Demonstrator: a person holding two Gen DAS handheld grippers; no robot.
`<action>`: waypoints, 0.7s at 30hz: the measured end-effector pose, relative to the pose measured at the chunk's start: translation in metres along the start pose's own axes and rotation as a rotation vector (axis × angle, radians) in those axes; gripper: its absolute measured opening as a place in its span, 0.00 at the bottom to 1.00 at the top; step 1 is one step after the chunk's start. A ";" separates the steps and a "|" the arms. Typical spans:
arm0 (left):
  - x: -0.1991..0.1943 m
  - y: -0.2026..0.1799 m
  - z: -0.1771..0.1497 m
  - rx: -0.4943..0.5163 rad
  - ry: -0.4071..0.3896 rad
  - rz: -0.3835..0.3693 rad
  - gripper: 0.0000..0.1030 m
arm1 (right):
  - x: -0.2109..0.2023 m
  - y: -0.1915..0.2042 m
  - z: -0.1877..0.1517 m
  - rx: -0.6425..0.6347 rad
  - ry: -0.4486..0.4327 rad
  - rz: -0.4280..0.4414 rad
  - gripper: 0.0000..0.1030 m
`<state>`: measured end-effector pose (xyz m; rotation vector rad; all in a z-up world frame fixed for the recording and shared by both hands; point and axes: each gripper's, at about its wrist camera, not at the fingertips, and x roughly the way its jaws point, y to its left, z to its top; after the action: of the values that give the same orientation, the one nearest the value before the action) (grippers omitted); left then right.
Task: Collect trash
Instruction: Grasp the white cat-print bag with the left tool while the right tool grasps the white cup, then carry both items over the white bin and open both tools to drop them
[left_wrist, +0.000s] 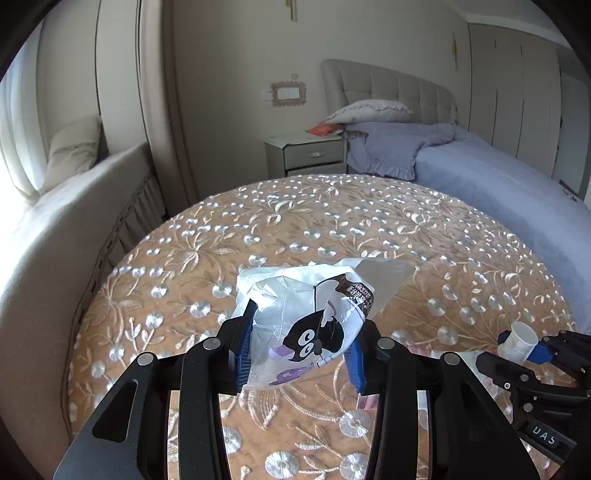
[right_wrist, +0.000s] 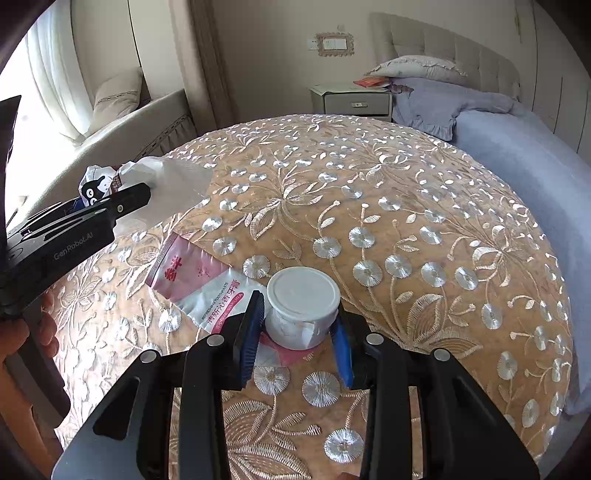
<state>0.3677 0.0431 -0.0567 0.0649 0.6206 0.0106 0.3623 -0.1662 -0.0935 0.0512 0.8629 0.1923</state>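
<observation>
Though angled downward, left tongs (left_wrist: 299, 350) around wrapper (left_wrist: 306, 317); right tongs (right_wrist: 299, 332), seemingly, around cup (right_wrist: 301, 310).

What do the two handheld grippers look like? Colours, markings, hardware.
Both match: the left gripper and right gripper have black linkage arms with silver round pivot pins and blue ribbed finger pads. The left one's side reads "GenRobot.AI" in white; the right's shows a "UAS" label. No cables visible.

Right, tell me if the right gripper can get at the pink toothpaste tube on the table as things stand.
Probably not yet: the right gripper is shut on the white paper cup, which hangs over the toothpaste tube. Nothing else blocks the tube; the cup must go first.
</observation>
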 end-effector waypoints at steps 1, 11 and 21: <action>-0.009 -0.005 -0.003 0.003 -0.009 -0.006 0.39 | -0.008 -0.003 -0.004 0.003 -0.007 -0.004 0.35; -0.080 -0.069 -0.031 0.007 -0.068 -0.103 0.39 | -0.086 -0.044 -0.048 0.015 -0.087 -0.093 0.35; -0.118 -0.154 -0.068 0.091 -0.064 -0.215 0.39 | -0.149 -0.108 -0.119 0.052 -0.113 -0.271 0.35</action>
<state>0.2307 -0.1104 -0.0538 0.0857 0.5614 -0.2265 0.1935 -0.3040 -0.0726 -0.0066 0.7531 -0.0863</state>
